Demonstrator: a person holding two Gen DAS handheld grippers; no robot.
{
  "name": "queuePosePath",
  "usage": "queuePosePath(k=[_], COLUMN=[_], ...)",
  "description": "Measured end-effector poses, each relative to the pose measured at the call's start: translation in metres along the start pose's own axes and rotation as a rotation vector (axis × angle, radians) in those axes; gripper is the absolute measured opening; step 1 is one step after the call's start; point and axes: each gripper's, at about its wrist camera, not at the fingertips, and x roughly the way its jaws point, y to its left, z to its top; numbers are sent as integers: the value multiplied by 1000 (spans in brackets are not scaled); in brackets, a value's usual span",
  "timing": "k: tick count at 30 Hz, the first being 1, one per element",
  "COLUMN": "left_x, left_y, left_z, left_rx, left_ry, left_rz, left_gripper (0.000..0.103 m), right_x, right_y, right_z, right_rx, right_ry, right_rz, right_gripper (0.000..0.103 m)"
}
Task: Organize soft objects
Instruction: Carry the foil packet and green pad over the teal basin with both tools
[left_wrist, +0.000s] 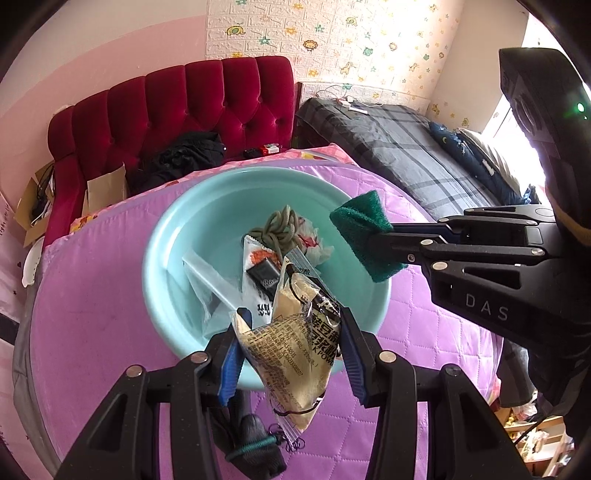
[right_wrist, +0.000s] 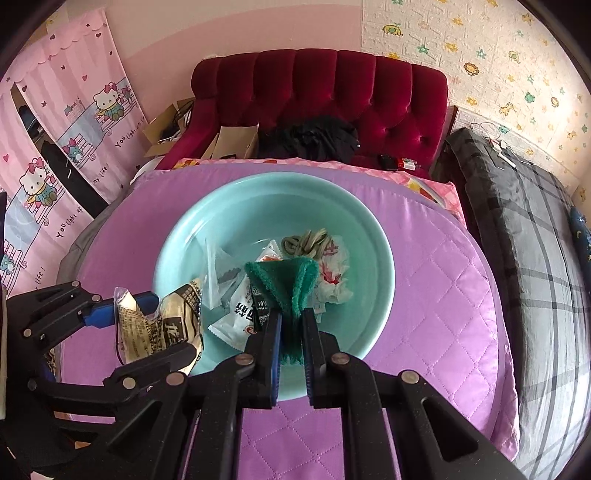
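Left wrist view shows the left gripper (left_wrist: 291, 343) angled steeply down, its blue-padded jaws clamped on a crinkled beige packet (left_wrist: 291, 354) of glossy plastic film with black print, held over the near rim of a smooth, round, pale turquoise basin (left_wrist: 177, 236). From the right of that view the right gripper (left_wrist: 376, 251) reaches in, its jaws pinched tight on a coarse, fibrous dark green scouring pad (left_wrist: 360, 218), folded between the pads so it flares upward like a fan (right wrist view shows the fold clearly), hanging above the basin's right side. Inside the basin lie a knotted olive-grey cord (left_wrist: 282, 230), a crumpled white bag with red marks (left_wrist: 314, 242), a white sachet (left_wrist: 260, 275) with a dark label, and a clear plastic bag (left_wrist: 207, 280), all bunched together. Under the basin a quilted, satiny lilac cover (left_wrist: 92, 295) with diamond stitching drapes the round worktop. Behind stands a tufted red velvet sofa (left_wrist: 203, 92)
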Motion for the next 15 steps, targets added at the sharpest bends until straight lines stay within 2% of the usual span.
queuePosePath(k=[15], left_x=[48], left_y=[28], left_z=[36], left_rx=[-33], left_ry=[14], left_rz=[36], left_gripper=[52], right_x=[50], right_y=[-17], right_z=[36], right_rx=[54], right_ry=[17], right_rz=[10], right_gripper=[10])
